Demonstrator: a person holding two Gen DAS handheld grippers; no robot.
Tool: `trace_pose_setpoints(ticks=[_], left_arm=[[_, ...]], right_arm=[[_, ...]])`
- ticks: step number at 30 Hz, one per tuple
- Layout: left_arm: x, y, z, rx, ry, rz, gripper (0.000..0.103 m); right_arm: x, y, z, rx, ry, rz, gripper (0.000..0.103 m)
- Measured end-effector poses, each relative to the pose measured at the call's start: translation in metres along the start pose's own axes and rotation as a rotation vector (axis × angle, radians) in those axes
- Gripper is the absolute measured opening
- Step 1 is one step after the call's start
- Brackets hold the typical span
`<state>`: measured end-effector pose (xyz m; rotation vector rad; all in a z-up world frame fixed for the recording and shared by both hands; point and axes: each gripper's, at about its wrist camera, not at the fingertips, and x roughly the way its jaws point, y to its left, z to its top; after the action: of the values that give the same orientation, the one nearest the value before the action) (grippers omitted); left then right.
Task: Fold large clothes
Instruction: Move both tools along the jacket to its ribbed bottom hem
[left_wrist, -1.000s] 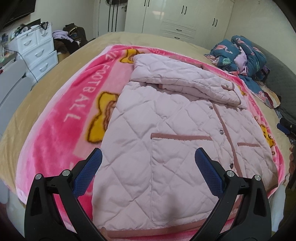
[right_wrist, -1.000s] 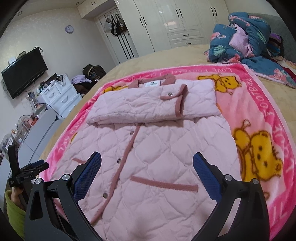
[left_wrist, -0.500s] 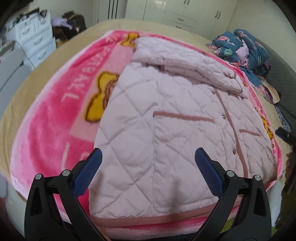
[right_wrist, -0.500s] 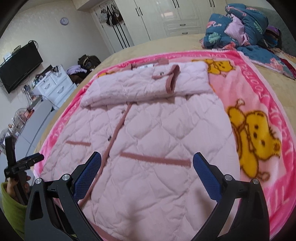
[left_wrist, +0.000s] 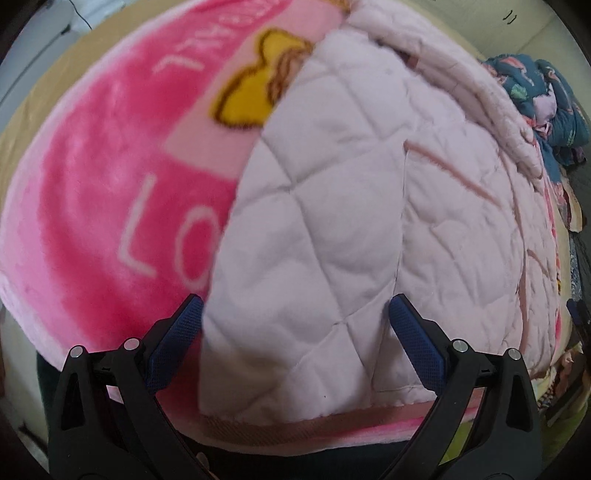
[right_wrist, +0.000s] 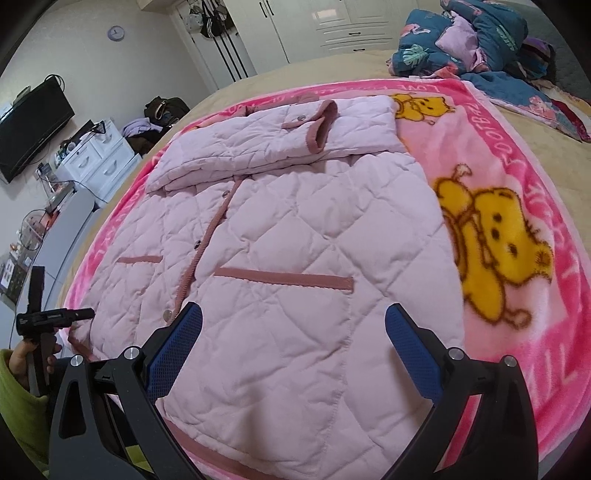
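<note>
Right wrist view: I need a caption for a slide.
Open right claw poised over the hem of a pink quilted jacket, sleeves folded across, on a pink bear blanket.

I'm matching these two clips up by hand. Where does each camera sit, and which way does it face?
Left wrist: on the left gripper, low at the bed's near edge, facing the pink quilted jacket's hem corner; its open fingers show.
Right wrist: on the right gripper, higher, facing along the jacket toward the wardrobes; its open fingers and the left hand show.
Shared: jacket, pink blanket.
</note>
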<state>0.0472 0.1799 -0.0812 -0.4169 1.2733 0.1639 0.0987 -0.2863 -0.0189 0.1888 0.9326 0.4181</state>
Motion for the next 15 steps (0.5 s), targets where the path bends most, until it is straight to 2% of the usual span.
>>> trace_pose_setpoints(ticks=[4,11,15], left_arm=[[0.002,-0.005,-0.004,0.028,0.007,0.02,0.094],[0.0,-0.017,-0.012,0.096,0.016,-0.026,0.093],[-0.001,-0.018,-0.013,0.114,0.015,-0.065,0.09]], right_arm=[[-0.007,-0.013,-0.005,0.012,0.008,-0.016,0.099],[-0.005,-0.039,-0.03,0.025,0.112,-0.067,0.099],[-0.004,-0.053,-0.045,0.059,0.163,-0.066,0.099]])
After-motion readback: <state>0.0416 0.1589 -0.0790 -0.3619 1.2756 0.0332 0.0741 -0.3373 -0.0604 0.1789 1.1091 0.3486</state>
